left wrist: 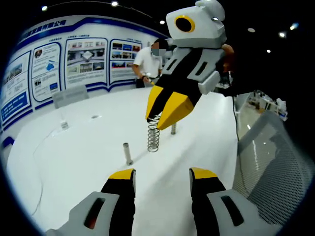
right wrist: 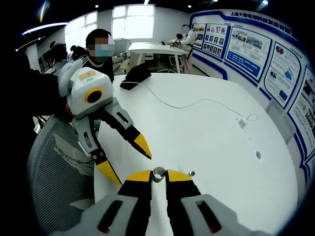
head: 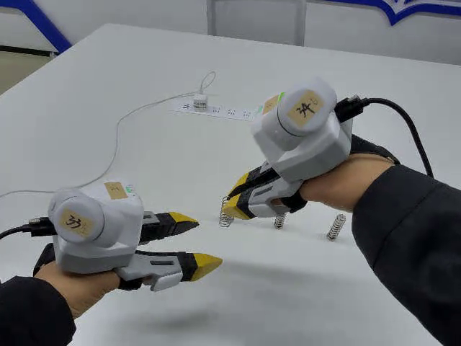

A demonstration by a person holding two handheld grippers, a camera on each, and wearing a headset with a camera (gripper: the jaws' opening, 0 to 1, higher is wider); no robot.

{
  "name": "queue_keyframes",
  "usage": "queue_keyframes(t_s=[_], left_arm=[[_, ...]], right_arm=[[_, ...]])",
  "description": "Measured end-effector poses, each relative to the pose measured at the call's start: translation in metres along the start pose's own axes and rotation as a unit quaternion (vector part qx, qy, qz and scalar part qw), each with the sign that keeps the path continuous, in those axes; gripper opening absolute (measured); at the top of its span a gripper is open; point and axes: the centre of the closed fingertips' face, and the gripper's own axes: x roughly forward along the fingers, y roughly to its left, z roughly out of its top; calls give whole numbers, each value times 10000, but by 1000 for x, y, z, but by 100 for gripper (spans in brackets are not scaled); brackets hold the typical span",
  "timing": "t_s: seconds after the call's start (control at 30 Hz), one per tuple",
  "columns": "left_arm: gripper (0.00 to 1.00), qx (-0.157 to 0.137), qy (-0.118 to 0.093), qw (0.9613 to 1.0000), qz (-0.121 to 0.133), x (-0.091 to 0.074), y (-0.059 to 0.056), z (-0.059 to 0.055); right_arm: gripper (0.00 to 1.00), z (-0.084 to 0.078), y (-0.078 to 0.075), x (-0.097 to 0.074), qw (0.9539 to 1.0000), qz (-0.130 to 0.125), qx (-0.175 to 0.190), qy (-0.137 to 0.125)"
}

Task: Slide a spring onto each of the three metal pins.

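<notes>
My right gripper (head: 232,205) is shut on the top of an upright spring (head: 225,215) that stands on the white table (head: 144,158). Seen end-on in the right gripper view, the spring (right wrist: 158,173) sits between the jaws of the right gripper (right wrist: 158,175), with a pin (right wrist: 191,173) just to its right. In the left gripper view the spring (left wrist: 153,135) hangs from the right gripper (left wrist: 161,119); a bare metal pin (left wrist: 127,153) stands nearer, and a second pin (left wrist: 173,129) behind. Two more springs (head: 279,220) (head: 336,227) stand nearby, one leaning. My left gripper (head: 194,245) is open and holds nothing.
A thin white cable (head: 115,137) runs over the table to a small white plug (head: 200,102) beside a label strip (head: 216,110). A mesh chair (left wrist: 266,162) stands at the table's edge. A person (right wrist: 101,49) sits beyond the left gripper (right wrist: 130,164).
</notes>
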Motion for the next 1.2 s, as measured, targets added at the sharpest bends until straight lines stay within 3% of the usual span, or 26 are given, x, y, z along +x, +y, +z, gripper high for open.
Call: queue_keyframes(t_s=[0.13,0.4,0.57,1.2], left_arm=[[49,-26,-41,10000,38,-1,1,1],[55,-97,-72,9999,99,-2,1,1],[56,-105,-74,9999,103,-2,1,1],[58,-142,-33,9999,66,1,-1,-2]], right_arm=[[11,1,-11,0,9999,-125,75,-43],[11,0,-47,3,9974,-605,336,-187],[11,-5,-58,12,9963,-713,468,-131],[12,-14,-62,33,9959,-637,631,93]])
